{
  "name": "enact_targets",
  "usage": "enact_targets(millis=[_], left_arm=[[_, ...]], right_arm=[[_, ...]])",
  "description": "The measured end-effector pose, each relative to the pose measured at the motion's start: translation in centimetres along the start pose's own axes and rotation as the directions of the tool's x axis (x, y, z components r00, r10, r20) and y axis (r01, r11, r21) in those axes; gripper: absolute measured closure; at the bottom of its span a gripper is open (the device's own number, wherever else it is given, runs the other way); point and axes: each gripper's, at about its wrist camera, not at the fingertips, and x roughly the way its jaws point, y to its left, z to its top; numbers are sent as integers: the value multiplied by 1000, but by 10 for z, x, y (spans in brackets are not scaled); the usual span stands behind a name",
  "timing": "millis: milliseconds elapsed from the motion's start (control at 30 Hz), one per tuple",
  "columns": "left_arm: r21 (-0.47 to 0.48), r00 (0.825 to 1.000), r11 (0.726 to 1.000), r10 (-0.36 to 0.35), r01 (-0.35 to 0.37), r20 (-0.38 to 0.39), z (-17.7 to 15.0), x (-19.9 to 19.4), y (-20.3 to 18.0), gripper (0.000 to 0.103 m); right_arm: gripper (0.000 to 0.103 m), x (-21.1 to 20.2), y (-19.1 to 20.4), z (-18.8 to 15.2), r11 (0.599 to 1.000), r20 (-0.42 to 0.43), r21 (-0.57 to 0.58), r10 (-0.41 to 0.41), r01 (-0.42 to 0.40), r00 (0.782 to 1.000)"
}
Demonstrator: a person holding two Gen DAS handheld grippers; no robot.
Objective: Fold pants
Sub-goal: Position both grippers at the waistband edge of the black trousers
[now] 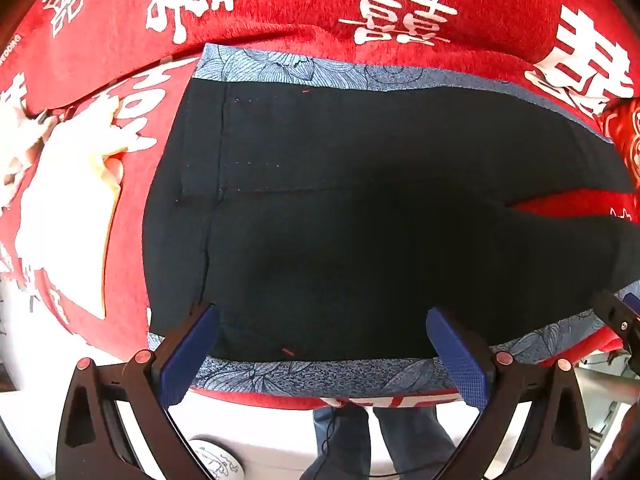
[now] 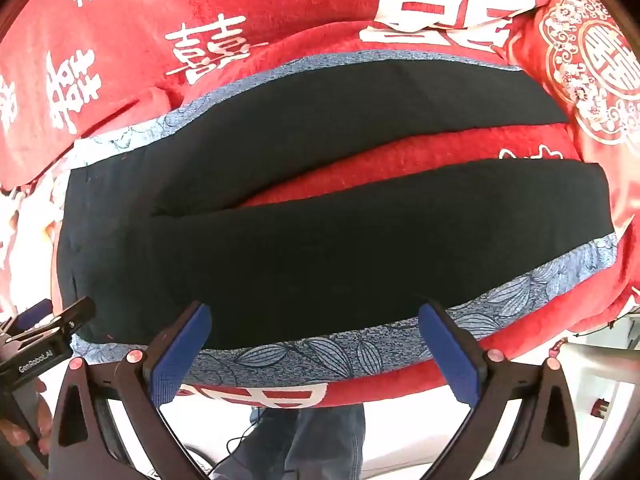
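Your black pants (image 2: 320, 240) lie spread flat on the red blanket (image 2: 200, 12), both legs running rightward with a wedge of red between them, blue floral trim (image 2: 340, 352) along the near edge. Your left gripper (image 1: 322, 344) hovers spread wide by the waist end, holding nothing. Your right gripper (image 2: 314, 340) gapes likewise over the near leg, fingertips perhaps brushing cloth
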Motion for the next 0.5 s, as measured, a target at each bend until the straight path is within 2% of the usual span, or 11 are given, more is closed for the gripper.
enact_targets(millis=[500], left_arm=[[11,1000,1000,1,-1,0,-1,-5,-11,0]], right_arm=[[0,-5,-9,0,1000,14,15,-1,1,1000]])
